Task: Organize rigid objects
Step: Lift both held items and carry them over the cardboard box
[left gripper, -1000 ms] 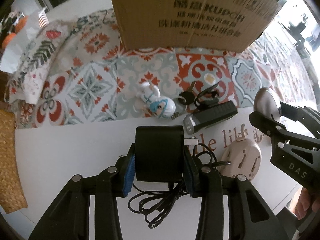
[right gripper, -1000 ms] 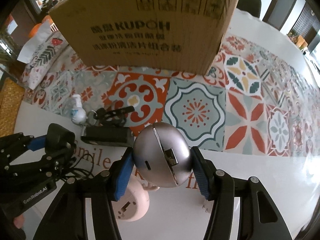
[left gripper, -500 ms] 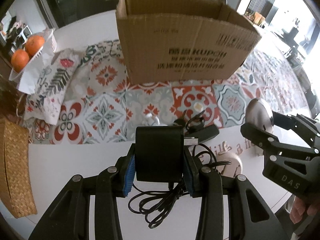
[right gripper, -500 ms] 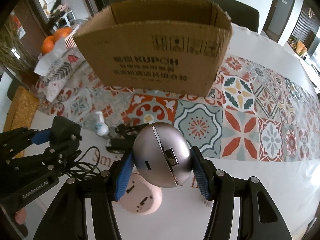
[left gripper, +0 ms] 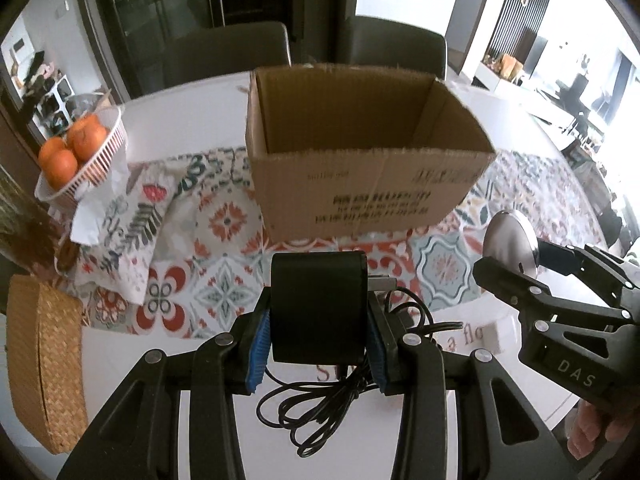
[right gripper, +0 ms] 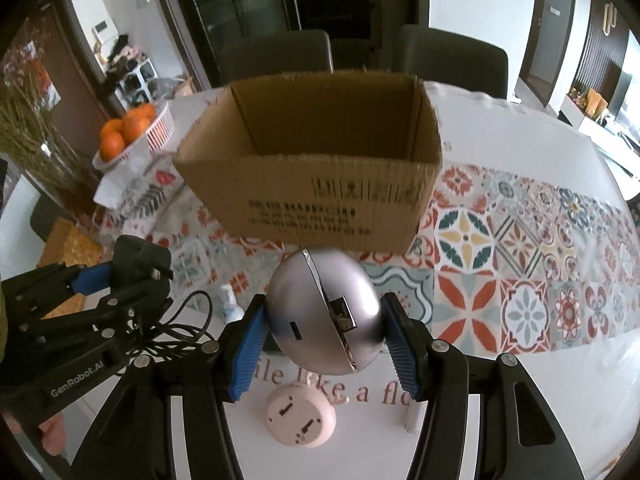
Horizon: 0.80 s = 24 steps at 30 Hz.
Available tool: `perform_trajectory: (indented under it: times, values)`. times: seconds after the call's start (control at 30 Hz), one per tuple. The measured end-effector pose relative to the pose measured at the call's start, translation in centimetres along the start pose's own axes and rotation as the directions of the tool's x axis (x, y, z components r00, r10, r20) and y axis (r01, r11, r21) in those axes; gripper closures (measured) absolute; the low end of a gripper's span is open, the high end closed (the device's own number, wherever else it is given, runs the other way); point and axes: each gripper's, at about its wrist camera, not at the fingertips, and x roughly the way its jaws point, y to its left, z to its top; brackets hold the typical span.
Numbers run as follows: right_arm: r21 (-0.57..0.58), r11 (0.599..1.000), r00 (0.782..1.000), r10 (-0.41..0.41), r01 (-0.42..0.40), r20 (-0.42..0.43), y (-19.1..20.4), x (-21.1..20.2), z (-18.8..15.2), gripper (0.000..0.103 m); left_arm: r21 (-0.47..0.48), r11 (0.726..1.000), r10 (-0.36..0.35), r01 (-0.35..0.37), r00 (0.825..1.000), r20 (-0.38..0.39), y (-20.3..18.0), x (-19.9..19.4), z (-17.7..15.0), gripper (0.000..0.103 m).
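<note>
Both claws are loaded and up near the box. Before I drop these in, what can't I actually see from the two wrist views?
- Cardboard box floor: hidden by its near wall, both views.
- Box print: motion-blurred, unreadable.
- Table items ahead of the left claw: hidden behind the black power adapter.
- Small white bottle: mostly behind the right claw finger.
- Table lettering: partly covered by the silver round device and the pink round plug.

I see black adapter (left gripper: 318, 306), black cord (left gripper: 320, 408); silver sphere (right gripper: 324, 316); brown box (left gripper: 360, 172), dark print; runner (right gripper: 520, 272) red-teal-yellow tile pattern; pink round plug (right gripper: 301, 416); oranges (left gripper: 66, 148) in white basket (left gripper: 100, 160).
</note>
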Motion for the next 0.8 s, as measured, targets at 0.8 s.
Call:
perform_trajectory:
  times: [0.8]
  values:
    - [0.025,0.999,0.997,0.023,-0.025,0.079,-0.7,-2.3,5.2,0.046,0.024,1.0,0.015,-0.017,0.995,0.095,-0.5,-2.5,5.9,0.063]
